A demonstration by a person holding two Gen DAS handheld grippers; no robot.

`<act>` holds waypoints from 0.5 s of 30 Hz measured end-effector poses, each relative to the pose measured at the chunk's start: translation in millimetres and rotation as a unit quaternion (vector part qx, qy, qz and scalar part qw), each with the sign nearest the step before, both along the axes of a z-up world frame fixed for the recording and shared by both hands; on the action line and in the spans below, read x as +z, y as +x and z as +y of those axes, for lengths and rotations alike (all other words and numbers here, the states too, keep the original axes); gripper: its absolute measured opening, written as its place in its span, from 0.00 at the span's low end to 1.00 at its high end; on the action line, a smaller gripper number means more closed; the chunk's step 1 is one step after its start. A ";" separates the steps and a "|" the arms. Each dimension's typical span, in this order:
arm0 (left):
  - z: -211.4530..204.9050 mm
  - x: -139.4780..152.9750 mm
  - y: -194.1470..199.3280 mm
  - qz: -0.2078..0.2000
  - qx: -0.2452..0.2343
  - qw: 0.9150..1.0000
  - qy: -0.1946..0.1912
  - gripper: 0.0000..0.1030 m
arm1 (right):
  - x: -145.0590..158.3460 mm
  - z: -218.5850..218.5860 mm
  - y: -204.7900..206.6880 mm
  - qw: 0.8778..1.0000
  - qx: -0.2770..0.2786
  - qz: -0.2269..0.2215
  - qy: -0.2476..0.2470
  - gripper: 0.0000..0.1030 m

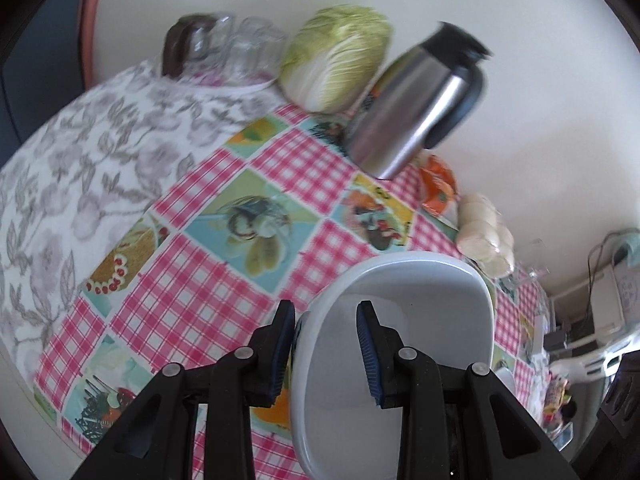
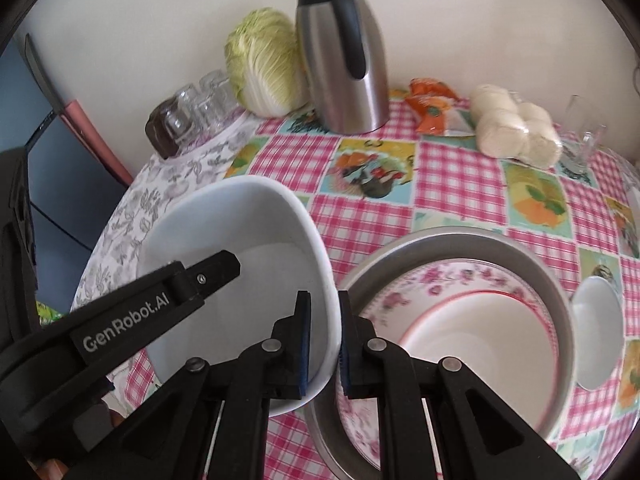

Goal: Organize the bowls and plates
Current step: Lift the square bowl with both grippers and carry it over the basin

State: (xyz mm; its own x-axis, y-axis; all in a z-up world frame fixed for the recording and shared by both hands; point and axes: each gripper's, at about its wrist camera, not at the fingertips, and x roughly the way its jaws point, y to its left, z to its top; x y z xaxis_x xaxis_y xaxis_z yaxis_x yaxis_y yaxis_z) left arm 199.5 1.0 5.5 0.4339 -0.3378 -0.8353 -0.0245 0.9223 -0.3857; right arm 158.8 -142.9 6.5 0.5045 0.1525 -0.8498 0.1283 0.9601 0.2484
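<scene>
White bowl [image 2: 240,264] clamped at its rim in right gripper [image 2: 324,344] jaws, straddled by left gripper [image 1: 326,356] jaws held apart, at nine o'clock from metal basin [image 2: 560,280].

Soft even daylight, motion blur throughout, strong fisheye bending, dark corners

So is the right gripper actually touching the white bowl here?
Touching. The right wrist view shows the right gripper with fingers pinching the white bowl wall, one inside, one outside.
</scene>
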 end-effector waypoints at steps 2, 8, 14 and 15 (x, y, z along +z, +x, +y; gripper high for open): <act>-8.7 8.3 -6.6 -0.010 -0.011 1.000 0.002 0.34 | 5.6 -9.1 -10.0 1.000 -0.012 -0.010 0.008 0.12; -44.7 31.1 -28.8 -0.044 -0.046 0.997 0.045 0.34 | 18.3 -32.4 -38.3 0.998 -0.049 -0.033 0.028 0.12; -73.5 39.7 -42.0 -0.055 -0.078 0.994 0.050 0.34 | 25.4 -54.4 -60.9 0.995 -0.079 -0.048 0.029 0.12; -77.3 40.9 -44.1 -0.056 -0.081 0.994 0.050 0.34 | 26.0 -58.2 -64.6 0.995 -0.083 -0.049 0.031 0.12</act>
State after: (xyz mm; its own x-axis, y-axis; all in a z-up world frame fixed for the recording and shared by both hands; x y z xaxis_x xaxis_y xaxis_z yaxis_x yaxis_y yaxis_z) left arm 155.4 -76.3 46.4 0.4733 -0.3289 -0.8172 0.1654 0.9444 -0.2842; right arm 94.3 -201.1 32.5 0.6074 0.1103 -0.7867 0.2553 0.9107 0.3248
